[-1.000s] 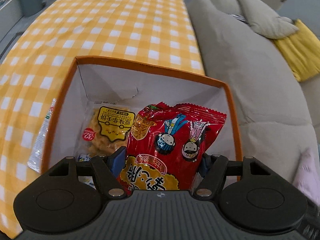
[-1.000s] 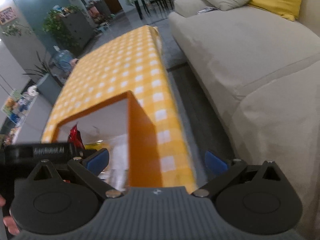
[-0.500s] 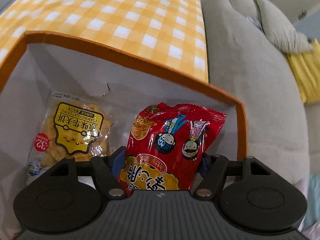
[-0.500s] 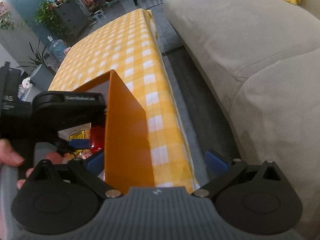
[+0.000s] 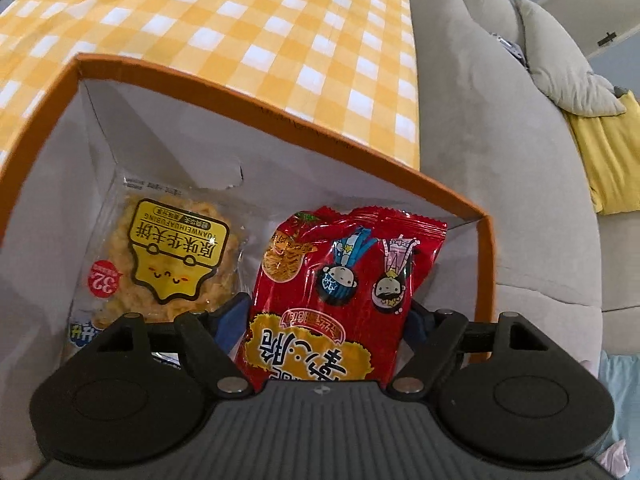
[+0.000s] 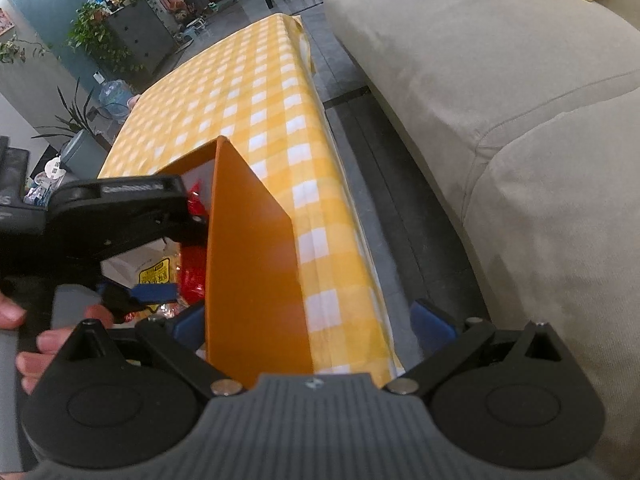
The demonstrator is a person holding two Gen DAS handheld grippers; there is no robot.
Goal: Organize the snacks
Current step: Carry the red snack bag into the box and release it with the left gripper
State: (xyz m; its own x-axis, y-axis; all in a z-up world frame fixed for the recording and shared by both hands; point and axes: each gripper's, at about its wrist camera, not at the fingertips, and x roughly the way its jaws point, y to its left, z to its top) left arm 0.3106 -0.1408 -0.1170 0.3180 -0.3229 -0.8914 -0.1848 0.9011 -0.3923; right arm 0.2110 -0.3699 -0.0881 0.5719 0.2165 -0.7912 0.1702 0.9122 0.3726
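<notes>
**Second packet going into the box**

My left tongs [image 5: 322,320] are down inside the orange box [image 5: 280,114] with the red snack bag [image 5: 344,280] between them. Their jaws have just been opening, and I see a gap at the left pad, so I judge the bag released. A yellow-label biscuit packet [image 5: 176,256] already lies on the box floor just beside it. My right tongs [image 6: 312,320] stand spread, straddling the box's near wall without pinching it. The box sits on the checked desk [image 5: 240,20]. What remains I cannot tell; no other loose snacks show.
</notes>
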